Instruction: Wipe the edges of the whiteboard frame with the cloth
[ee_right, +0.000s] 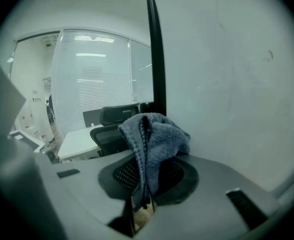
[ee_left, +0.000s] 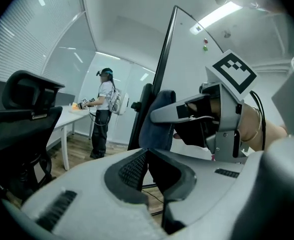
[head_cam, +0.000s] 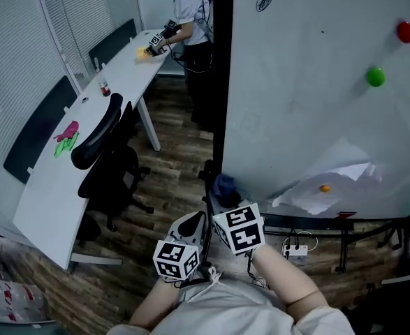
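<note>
Cloth (ee_right: pixel 159 136) clamped in right hand-held gripper (ee_right: pixel 144 178) beside whiteboard frame edge (ee_right: pixel 157 59); left hand-held gripper (ee_left: pixel 148 158) closed, empty.

Open wood floor (head_cam: pixel 177 152) between office chair (head_cam: pixel 100 135) and black frame edge (head_cam: pixel 221 82): room to pass along the frame's left side. Chair tucked against the long desk (head_cam: pixel 47 201), closing off the far left. Right of the edge, flat whiteboard (head_cam: pixel 309 103) face, broken only by a red magnet (head_cam: pixel 404 31), a green magnet (head_cam: pixel 376 77) and a loose paper sheet (head_cam: pixel 330 180) low down. Under the board, stand bars (head_cam: pixel 309 222) and a power strip (head_cam: pixel 295 251) with cables cluttering the floor. Left gripper (head_cam: pixel 199 218) just beside the right gripper (head_cam: pixel 218 192), clamped on the cloth (head_cam: pixel 224 185) near the frame's foot; little slack between them. Person (head_cam: pixel 191 19) standing well off at the desk's far end, near the frame's line.
</note>
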